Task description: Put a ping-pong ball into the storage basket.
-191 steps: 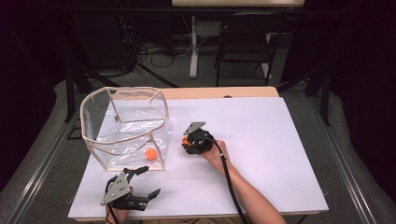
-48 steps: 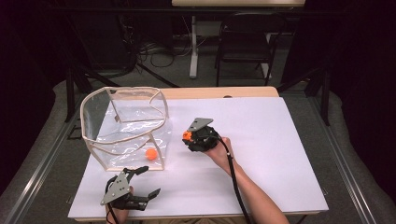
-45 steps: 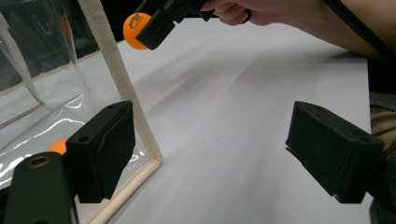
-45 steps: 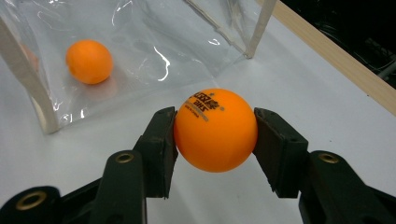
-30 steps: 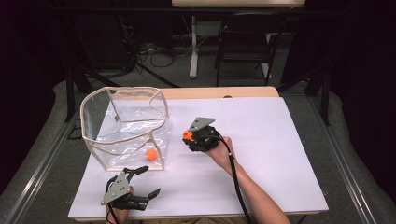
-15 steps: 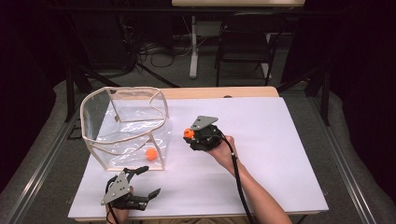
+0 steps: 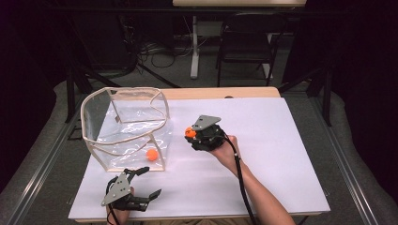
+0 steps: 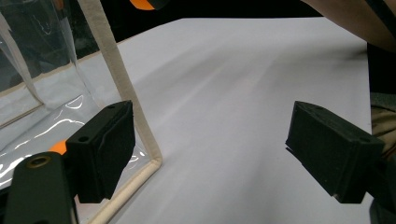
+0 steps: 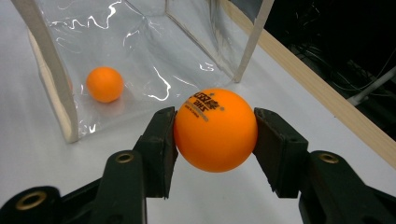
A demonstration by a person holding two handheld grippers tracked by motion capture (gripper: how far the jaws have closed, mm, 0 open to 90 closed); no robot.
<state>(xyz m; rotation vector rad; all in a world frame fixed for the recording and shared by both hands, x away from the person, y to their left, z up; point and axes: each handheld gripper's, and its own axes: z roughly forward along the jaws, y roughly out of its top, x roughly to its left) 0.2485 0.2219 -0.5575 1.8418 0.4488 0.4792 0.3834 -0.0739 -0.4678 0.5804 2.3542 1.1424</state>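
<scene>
My right gripper [image 7: 191,134] is shut on an orange ball [image 9: 215,129] with black print, held just above the white table, right of the clear bag. That same ball [image 7: 189,132] shows at the gripper's tip in the high view. The clear plastic bag [image 7: 126,124] with cream edging stands open at the left of the table. A second orange ball [image 7: 151,155] lies inside it near its front corner, also seen through the wall as an orange ball [image 9: 105,84]. My left gripper [image 7: 149,182] rests open near the table's front edge, its jaws wide with nothing between them.
The white table [image 7: 281,154] has bare surface to the right and in front of the bag. A wooden strip [image 7: 220,93] runs along its far edge. A chair [image 7: 246,44] and cables lie on the dark floor beyond.
My right gripper has shifted slightly to the right and turned a little with the ball in it. The left gripper, bag and inner ball have stayed put.
</scene>
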